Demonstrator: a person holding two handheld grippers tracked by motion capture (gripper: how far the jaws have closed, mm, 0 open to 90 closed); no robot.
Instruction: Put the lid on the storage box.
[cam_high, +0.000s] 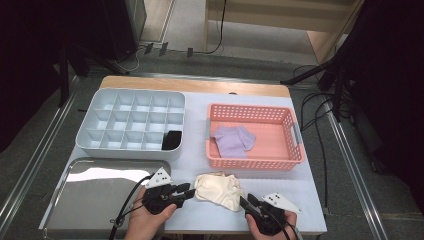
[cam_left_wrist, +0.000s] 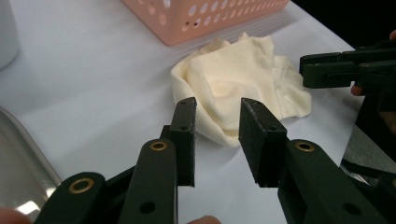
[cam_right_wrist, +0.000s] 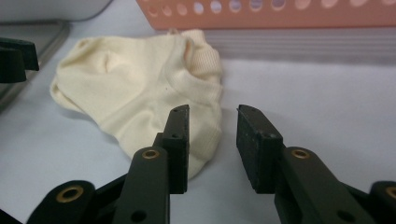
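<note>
Cream sock (cam_high: 219, 190) lies crumpled on the white table cover (cam_high: 300, 190) in the lower middle of the high view, just below the front wall of the pink basket (cam_high: 250, 163) and between the two grippers. In the left gripper view the sock (cam_left_wrist: 238, 79) fills the centre as a folded heap with its ribbed edge nearest the camera; in the right gripper view it (cam_right_wrist: 140, 88) spreads across the left and middle of the frame, its cuff turned toward the basket.

Left gripper (cam_high: 189, 191) sits at the sock's left edge in the high view, its tips right against the cloth. Seen from its own camera, this gripper (cam_left_wrist: 217, 135) has its jaws parted with a clear gap, and nothing is pinched between the pads; the sock lies just beyond them. Right gripper (cam_high: 246, 201) sits at the sock's lower right edge. From its own camera, it (cam_right_wrist: 212, 140) also stands with jaws apart, the left pad in front of the sock's lower edge, no cloth clamped.

A lilac sock (cam_high: 233, 140) lies inside the pink basket. At the upper left of the high view stands a grey divided tray (cam_high: 100, 107), with a dark item (cam_high: 172, 140) in its lower right compartment. A shiny metal tray (cam_high: 95, 195) lies at the lower left, beside the left hand (cam_high: 145, 222).
</note>
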